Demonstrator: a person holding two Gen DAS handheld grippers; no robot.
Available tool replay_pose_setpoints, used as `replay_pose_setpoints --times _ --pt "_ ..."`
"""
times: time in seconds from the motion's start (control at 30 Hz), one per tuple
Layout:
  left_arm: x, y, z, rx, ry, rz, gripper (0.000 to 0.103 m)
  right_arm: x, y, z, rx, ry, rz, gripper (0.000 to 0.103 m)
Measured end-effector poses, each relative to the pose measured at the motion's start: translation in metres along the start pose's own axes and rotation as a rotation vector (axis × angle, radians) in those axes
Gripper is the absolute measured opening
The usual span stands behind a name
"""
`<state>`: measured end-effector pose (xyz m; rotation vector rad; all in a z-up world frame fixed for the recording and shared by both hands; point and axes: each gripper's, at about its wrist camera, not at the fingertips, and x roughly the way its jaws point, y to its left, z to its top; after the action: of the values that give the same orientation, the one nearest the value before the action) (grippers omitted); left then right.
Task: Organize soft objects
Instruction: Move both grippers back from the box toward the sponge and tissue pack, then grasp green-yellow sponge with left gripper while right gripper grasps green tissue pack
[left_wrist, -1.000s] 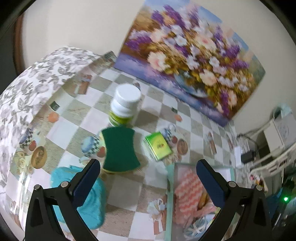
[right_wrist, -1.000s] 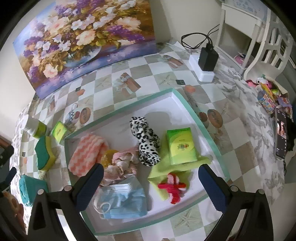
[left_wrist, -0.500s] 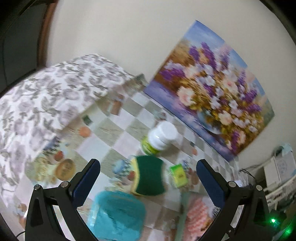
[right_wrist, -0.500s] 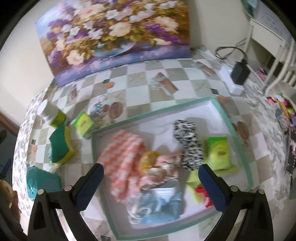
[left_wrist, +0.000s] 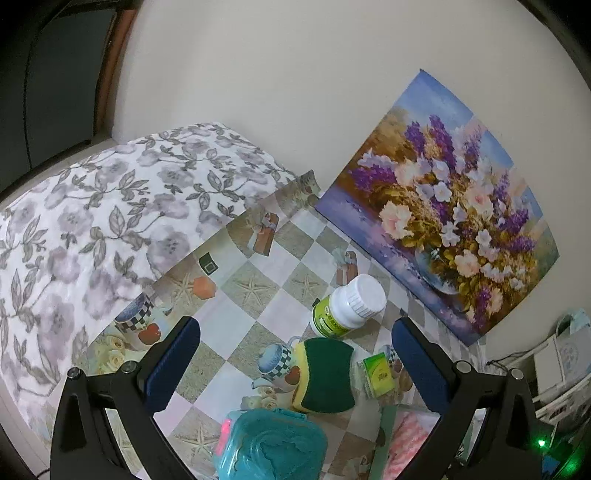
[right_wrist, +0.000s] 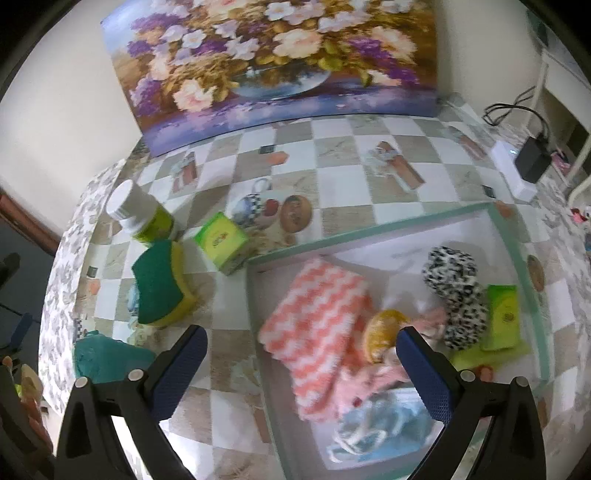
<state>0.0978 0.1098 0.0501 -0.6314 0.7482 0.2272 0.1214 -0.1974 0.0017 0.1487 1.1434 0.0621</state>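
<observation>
The sponge (right_wrist: 162, 284), green scouring side up over yellow foam, lies near the desk's (right_wrist: 343, 184) left edge, between the teal cloth (right_wrist: 107, 360) and the white-capped bottle (right_wrist: 142, 216), outside the tray (right_wrist: 255, 295). Over the last second the left claw (left_wrist: 295, 363) has lifted and tilted back, while the right claw (right_wrist: 301, 373) has swung left from the tray toward the sponge; it looks like the next item to collect. Both claws are spread wide and hold nothing. In the tray lie the pink zigzag cloth (right_wrist: 314, 325) and leopard-print roll (right_wrist: 456, 291).
</observation>
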Motion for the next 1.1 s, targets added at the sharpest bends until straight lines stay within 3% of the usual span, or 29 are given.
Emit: replay_pose_setpoints --times 0.3,0.57,0.73,1.1 --pt "0.017 -0.016 -0.004 0.067 0.060 -0.018 0.103 0.010 0.018 0.011 -0.054 -0.013 0.021 0.103" --pt "0.062 -0.035 -0.011 0.127 0.261 -0.011 0.103 0.027 0.024 0.026 -0.085 0.007 0.059 0.103" --pt "0.085 -0.048 -0.011 0.162 0.361 0.053 0.103 0.043 0.035 0.038 -0.114 0.026 0.063 0.103" --pt "0.118 -0.061 -0.007 0.174 0.451 0.152 0.103 0.067 0.057 0.060 -0.211 0.043 0.042 0.103"
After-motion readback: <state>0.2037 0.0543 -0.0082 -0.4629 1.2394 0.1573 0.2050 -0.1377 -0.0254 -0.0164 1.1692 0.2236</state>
